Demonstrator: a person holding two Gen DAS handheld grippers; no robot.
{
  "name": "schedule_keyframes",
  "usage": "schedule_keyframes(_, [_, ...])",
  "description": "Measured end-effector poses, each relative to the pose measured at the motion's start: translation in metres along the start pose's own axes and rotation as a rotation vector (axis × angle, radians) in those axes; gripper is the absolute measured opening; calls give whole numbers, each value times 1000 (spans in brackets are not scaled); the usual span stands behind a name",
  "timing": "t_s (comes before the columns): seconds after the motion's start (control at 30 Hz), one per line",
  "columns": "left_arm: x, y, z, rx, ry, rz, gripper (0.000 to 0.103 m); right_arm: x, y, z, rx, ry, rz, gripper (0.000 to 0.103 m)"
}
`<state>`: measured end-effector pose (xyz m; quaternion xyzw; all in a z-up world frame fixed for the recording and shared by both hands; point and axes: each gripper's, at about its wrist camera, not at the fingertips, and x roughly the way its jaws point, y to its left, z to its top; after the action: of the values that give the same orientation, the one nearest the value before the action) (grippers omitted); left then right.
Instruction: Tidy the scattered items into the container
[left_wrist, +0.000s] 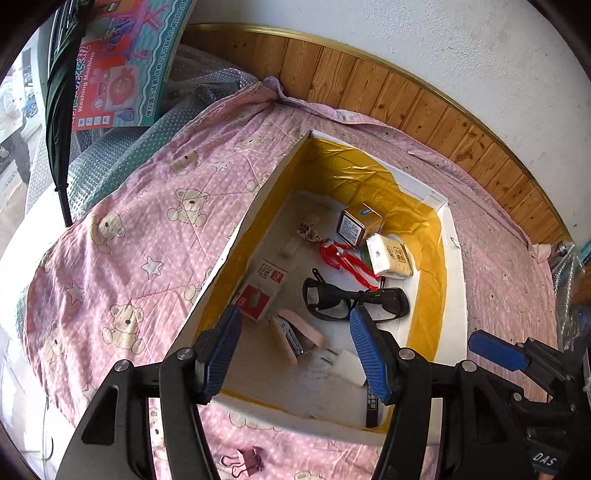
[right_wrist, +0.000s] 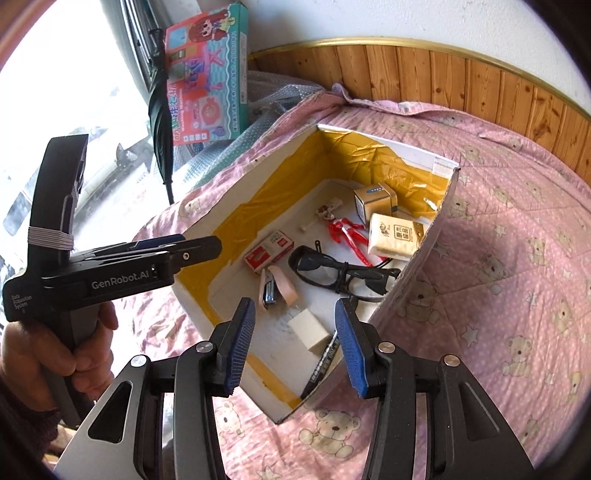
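Observation:
A white cardboard box (left_wrist: 454, 295) (right_wrist: 236, 199) lined with yellow tape sits on the pink bear blanket. Inside lie black glasses (left_wrist: 354, 299) (right_wrist: 340, 273), a pink stapler (left_wrist: 295, 332) (right_wrist: 275, 288), a red staple box (left_wrist: 258, 291), a tissue pack (right_wrist: 395, 236), a red figure (left_wrist: 343, 260), a gold cube (right_wrist: 373, 201), a white block (right_wrist: 308, 330) and a black marker (right_wrist: 321, 365). A pink binder clip (left_wrist: 243, 467) lies on the blanket outside the box's near wall. My left gripper (left_wrist: 295, 332) and right gripper (right_wrist: 295, 314) both hover open and empty over the box's near end.
A wooden headboard (left_wrist: 406, 99) and white wall run behind the bed. A toy washing-machine carton (right_wrist: 207, 77), a folded dark umbrella (right_wrist: 159, 103) and bubble wrap (left_wrist: 110, 158) stand at the left by a window. A hand (right_wrist: 44, 350) holds the left gripper's handle.

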<state>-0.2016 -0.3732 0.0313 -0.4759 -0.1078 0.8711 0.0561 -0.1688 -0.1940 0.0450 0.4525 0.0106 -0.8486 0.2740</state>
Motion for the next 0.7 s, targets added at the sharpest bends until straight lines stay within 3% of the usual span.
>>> schedule_keyframes(0.27, [-42,1,-46,-1,-6,-38,63,-40,25,-29,-151,-37,-104,48])
schedule_keyframes(0.4, [-65,-1,-65,1,-16,-52,63,-53,25,-43,-145,-22,-179,48])
schedule_keyframes(0.5, [-81,-7,-75,8,-31,-70,66,-59,20,-47,-102,12,-116,50])
schedule_keyframes(0.7, [-106,-25,-86,42,-53,-87,68,-63,29,-57,-115,52,-85,50])
